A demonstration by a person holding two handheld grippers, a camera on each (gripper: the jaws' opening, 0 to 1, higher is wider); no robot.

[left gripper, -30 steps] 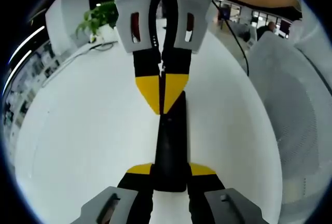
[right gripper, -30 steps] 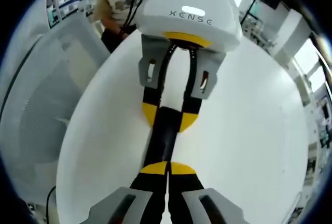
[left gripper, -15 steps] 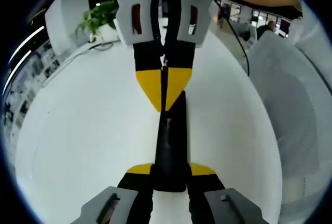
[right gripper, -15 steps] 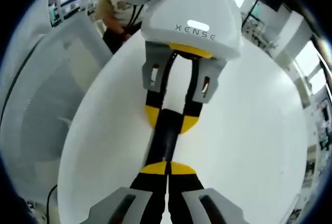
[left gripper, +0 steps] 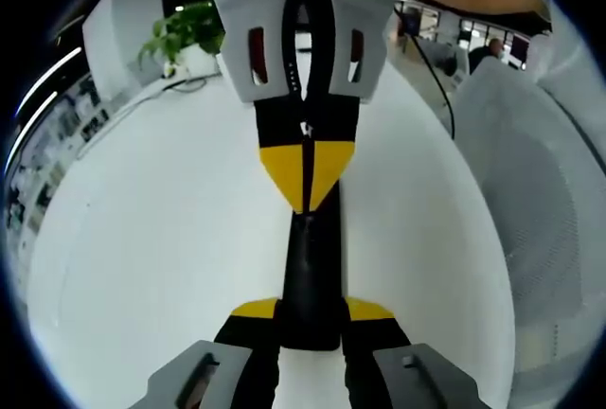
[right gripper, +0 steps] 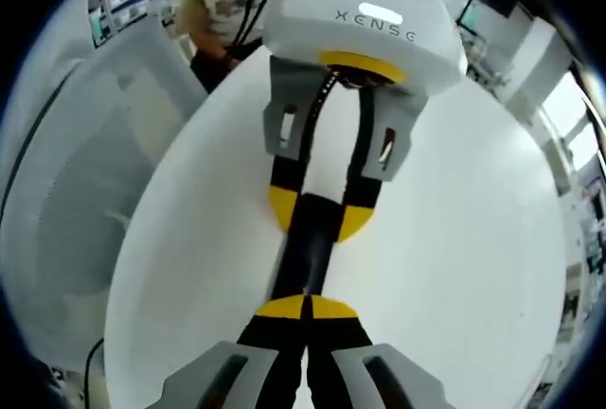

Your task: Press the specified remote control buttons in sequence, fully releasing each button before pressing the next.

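A slim black remote (left gripper: pixel 311 267) lies lengthwise over the white table (left gripper: pixel 151 239). My left gripper (left gripper: pixel 310 307) is shut on its near end, with a yellow-tipped jaw on each side. My right gripper (left gripper: pixel 305 203) comes in from the top of the left gripper view, shut, and its yellow point meets the remote's far part. In the right gripper view, my right gripper (right gripper: pixel 306 303) is shut with its tips over the remote (right gripper: pixel 305 257). Beyond it, the left gripper (right gripper: pixel 320 218) grips the remote from the far end. The buttons are hidden.
A round white table (right gripper: pixel 454 239) carries everything. A green plant (left gripper: pixel 185 30) and a cable (left gripper: pixel 431 68) are at its far edge. A white mesh chair (left gripper: pixel 530 172) stands beside the table; the chair (right gripper: pixel 76 172) also appears in the right gripper view. A person (right gripper: pixel 213 11) sits behind.
My right gripper has slid a little along the remote toward the left gripper, staying shut. The left gripper holds the remote as before.
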